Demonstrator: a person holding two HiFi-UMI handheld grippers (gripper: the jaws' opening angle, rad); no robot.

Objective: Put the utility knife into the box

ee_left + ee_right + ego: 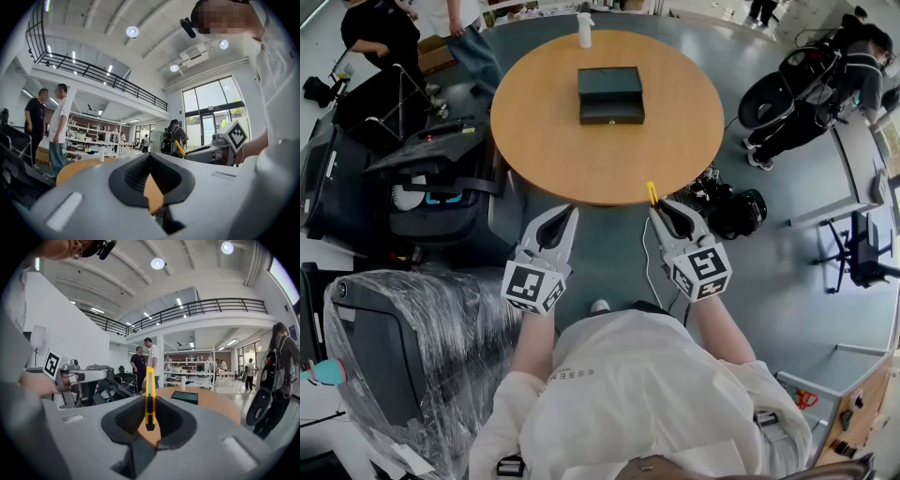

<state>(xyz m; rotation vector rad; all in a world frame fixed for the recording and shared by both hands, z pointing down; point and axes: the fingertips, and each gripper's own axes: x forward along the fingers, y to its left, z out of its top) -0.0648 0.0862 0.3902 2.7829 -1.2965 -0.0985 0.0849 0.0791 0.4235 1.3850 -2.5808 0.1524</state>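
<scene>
The dark box lies closed near the middle of the round wooden table; the right gripper view shows the box far ahead on the tabletop. My right gripper is shut on the yellow utility knife, which pokes out past the jaws over the table's near edge. In the right gripper view the knife stands upright between the pads. My left gripper hovers beside it, just short of the table, shut with nothing in it; its tips meet.
A white bottle stands at the table's far edge. Black equipment and a plastic-wrapped machine crowd the left. A black bag lies on the floor right of the table. People stand at the far left and right.
</scene>
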